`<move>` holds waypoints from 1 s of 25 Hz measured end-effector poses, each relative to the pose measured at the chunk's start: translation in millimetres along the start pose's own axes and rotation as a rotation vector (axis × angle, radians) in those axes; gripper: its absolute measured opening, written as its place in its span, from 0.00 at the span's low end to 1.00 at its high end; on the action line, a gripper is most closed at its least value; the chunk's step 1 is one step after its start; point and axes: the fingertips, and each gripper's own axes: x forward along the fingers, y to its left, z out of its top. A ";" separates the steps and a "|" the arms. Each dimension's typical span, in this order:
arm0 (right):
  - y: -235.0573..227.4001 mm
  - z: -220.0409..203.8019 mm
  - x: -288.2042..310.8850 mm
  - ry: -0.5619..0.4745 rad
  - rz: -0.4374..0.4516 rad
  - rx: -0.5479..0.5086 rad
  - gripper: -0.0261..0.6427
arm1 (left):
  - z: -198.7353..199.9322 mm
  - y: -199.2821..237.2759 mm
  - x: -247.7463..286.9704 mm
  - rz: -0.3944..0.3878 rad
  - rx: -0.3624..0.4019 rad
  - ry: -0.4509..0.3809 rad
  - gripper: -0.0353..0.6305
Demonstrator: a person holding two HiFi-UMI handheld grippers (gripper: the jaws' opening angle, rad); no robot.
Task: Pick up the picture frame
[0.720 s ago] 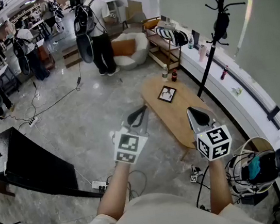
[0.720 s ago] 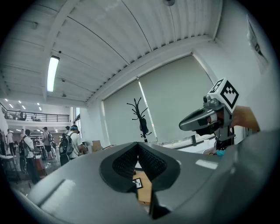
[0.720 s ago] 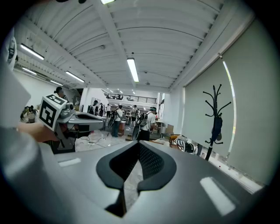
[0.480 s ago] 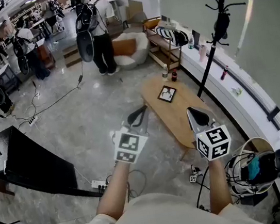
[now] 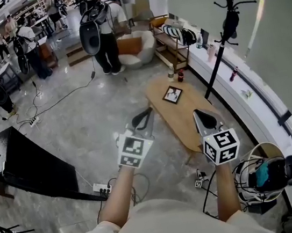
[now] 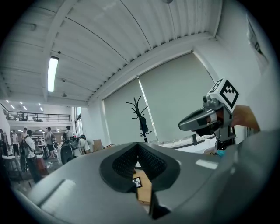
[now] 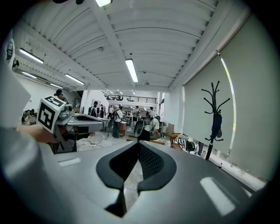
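Wooden table [image 5: 187, 120] — picture frame [image 5: 173, 94] flat, print unreadable | left gripper [image 5: 146, 115] jaws pressed together, empty | right gripper [image 5: 199, 114] likewise

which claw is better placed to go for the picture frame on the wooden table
Probably left. Its own view shows the picture frame straight ahead of the left claw, while the right claw looks past it at floor. Both are shut and short of it, so the left must open first.

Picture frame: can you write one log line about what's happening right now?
stage: before pickup | picture frame: lying on wooden table, untouched | left gripper: shut, empty | right gripper: shut, empty
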 end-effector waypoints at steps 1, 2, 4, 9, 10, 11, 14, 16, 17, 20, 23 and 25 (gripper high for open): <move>-2.4 -0.9 -1.5 -0.002 0.000 0.002 0.04 | -0.3 -2.2 0.9 0.003 0.000 0.003 0.07; -4.4 -1.7 -3.2 -0.003 -0.001 0.002 0.04 | -0.5 -4.2 1.3 0.007 0.001 0.005 0.07; -8.1 -3.2 -7.1 -0.005 0.000 -0.001 0.04 | 0.2 -8.5 1.7 0.017 0.005 0.008 0.07; -18.5 -10.3 -21.2 -0.003 -0.001 -0.013 0.04 | 2.7 -27.1 3.2 0.028 0.010 0.012 0.07; -20.4 -12.1 -24.2 -0.003 -0.002 -0.015 0.04 | 2.9 -31.3 3.3 0.029 0.011 0.012 0.07; -21.9 -13.5 -27.1 -0.003 -0.002 -0.017 0.04 | 3.3 -35.2 3.0 0.031 0.013 0.013 0.07; -24.3 -16.3 -34.8 -0.006 0.002 -0.024 0.04 | 4.7 -45.3 0.4 0.036 0.019 0.014 0.07; -25.9 -17.5 -38.5 -0.007 0.000 -0.026 0.04 | 4.5 -51.1 -0.2 0.035 0.023 0.021 0.07; -26.7 -17.7 -39.8 -0.010 -0.001 -0.025 0.04 | 4.0 -53.4 -0.1 0.033 0.026 0.025 0.07; -27.6 -17.3 -42.6 -0.025 -0.006 -0.025 0.04 | 2.4 -57.6 0.0 0.029 0.032 0.031 0.07; -26.1 -18.0 -42.1 -0.033 -0.007 -0.019 0.04 | 0.2 -56.8 0.3 0.026 0.033 0.035 0.07; -26.9 -20.1 -38.6 -0.027 -0.008 -0.009 0.04 | -2.5 -54.1 2.9 0.025 0.031 0.042 0.07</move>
